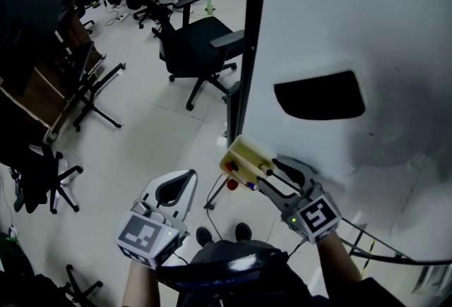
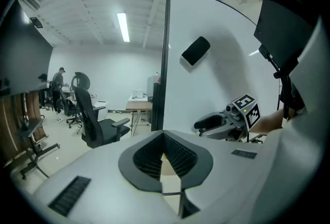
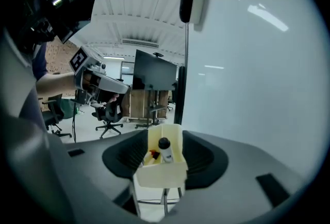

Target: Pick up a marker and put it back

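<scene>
Marker [image 3: 165,152] is being found upright in holder [image 3: 160,176], dead ahead between the wide-open, empty fingers [image 3: 203,156] of right gripper [image 3: 166,156]; left gripper [image 2: 164,140], shut on nothing, is being held farther off

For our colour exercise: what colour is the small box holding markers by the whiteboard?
Pale yellow box, clearest in the right gripper view.

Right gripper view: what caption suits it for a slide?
Open right hand-held gripper facing a cream tray of markers beside the whiteboard.

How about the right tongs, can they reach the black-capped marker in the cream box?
Probably yes: the right tongs are open and aimed straight at the cream box, the marker sticks up above its front wall, and nothing lies between.
</scene>
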Demonstrator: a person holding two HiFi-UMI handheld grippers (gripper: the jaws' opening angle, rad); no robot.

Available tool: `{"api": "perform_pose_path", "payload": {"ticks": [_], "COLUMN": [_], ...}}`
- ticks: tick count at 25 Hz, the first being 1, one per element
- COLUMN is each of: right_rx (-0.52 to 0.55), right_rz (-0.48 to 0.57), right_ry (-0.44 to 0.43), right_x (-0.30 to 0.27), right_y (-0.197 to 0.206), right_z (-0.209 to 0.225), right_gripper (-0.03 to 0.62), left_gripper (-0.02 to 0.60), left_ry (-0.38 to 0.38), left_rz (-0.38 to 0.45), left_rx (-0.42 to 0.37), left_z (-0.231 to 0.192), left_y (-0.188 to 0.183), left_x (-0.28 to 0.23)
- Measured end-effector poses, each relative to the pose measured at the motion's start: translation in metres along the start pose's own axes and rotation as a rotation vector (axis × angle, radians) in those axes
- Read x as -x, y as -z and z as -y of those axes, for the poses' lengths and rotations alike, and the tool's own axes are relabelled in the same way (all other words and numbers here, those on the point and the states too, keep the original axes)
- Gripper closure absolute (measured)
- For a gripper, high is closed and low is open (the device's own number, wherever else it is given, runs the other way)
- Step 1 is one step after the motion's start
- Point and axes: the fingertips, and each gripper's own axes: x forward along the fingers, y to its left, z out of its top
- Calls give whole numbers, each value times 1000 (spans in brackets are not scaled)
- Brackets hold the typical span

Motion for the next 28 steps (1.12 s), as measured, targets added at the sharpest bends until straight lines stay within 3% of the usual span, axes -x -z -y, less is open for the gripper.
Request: {"api": "perform_pose_path", "payload": {"ticks": [4, 8, 17, 28], "right_rx": [-19, 17, 1, 1], "right_rz": [1, -15, 10, 142], "right_ry": [15, 42, 47, -14], "right_x": [-7, -7, -1, 11], "right_y": [4, 10, 3, -62], "right_z": [0, 3, 4, -2], "right_gripper": [391, 500, 499, 499], "left_gripper": [581, 581, 581, 581], "left_ry": [22, 37, 25, -9], "left_rz": [-8, -14, -16, 54], "left_rx": [19, 17, 17, -11], "left_z": [-7, -5, -3, -2], "left_y": [4, 6, 3, -27], "left_x": [-7, -11, -6, 2]}}
